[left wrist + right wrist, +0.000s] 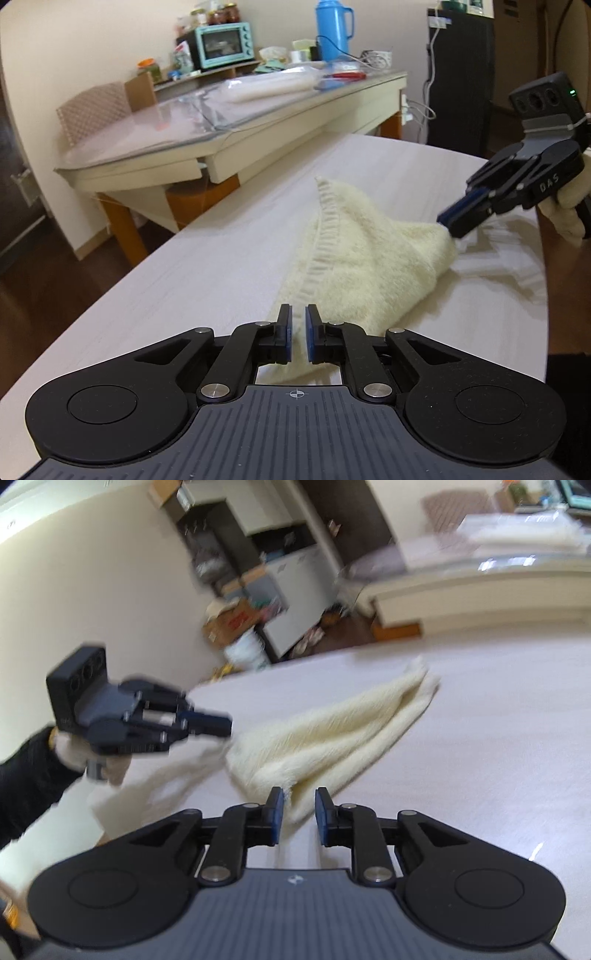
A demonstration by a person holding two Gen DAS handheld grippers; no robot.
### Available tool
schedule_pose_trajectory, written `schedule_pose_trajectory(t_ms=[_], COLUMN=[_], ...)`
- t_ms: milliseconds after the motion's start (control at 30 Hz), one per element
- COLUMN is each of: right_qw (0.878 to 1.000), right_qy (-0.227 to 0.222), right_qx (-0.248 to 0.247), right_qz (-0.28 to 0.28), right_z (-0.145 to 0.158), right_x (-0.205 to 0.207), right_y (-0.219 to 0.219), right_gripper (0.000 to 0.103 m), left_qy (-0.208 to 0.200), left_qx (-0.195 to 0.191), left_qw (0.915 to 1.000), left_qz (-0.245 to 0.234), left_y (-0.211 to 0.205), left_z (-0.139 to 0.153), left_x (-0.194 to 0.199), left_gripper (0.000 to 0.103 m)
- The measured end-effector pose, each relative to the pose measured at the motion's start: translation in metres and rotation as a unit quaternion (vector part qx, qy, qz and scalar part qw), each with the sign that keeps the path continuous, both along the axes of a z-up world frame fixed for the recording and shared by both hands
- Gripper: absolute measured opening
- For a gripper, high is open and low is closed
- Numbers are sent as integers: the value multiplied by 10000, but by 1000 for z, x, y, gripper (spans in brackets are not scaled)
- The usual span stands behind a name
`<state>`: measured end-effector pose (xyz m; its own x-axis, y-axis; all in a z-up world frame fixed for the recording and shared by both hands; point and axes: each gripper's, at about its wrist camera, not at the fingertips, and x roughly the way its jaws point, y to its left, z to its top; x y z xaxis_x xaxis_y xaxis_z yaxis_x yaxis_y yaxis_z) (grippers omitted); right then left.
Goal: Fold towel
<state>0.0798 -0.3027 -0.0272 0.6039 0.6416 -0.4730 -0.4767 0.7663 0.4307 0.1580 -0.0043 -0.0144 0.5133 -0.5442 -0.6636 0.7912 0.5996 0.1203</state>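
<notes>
A cream towel [365, 254] lies bunched and folded over on the pale wooden table [207, 266]; it also shows in the right wrist view [332, 734]. My left gripper [298, 309] hovers at the towel's near corner, its jaws a small gap apart with nothing between them. In the right wrist view the left gripper [227, 723] sits at the towel's left corner, blurred. My right gripper [298, 794] is open just above the towel's near edge, with nothing between its pads. In the left wrist view the right gripper [445, 225] touches the towel's far right corner.
A second table [258, 110] with a glass top stands behind, carrying a teal toaster oven [225, 44], a blue thermos [332, 27] and clutter. A black cabinet [461, 74] is at the back right. Boxes [236, 620] sit on the floor.
</notes>
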Motion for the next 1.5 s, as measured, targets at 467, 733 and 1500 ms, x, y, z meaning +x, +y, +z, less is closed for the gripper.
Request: schedule_pose_trajectory(t_ms=[467,733,1500], right_qw=[9997,9911,9861], right_qy=[-243,-501,-536], right_qx=[-65,-956,-1364], right_qz=[77,779,788], right_z=[5,2,-4], right_x=[17,27,22], right_y=[3,43,51], right_gripper=[25,23,23], left_qy=[716,741,273], left_qx=[18,-112,-354], left_qw=[9974,9971,9976], left_qz=[-122,145,527], left_y=[-11,0,25], left_z=[-5,-4,26], left_x=[32,40,16], left_gripper=[9,11,25])
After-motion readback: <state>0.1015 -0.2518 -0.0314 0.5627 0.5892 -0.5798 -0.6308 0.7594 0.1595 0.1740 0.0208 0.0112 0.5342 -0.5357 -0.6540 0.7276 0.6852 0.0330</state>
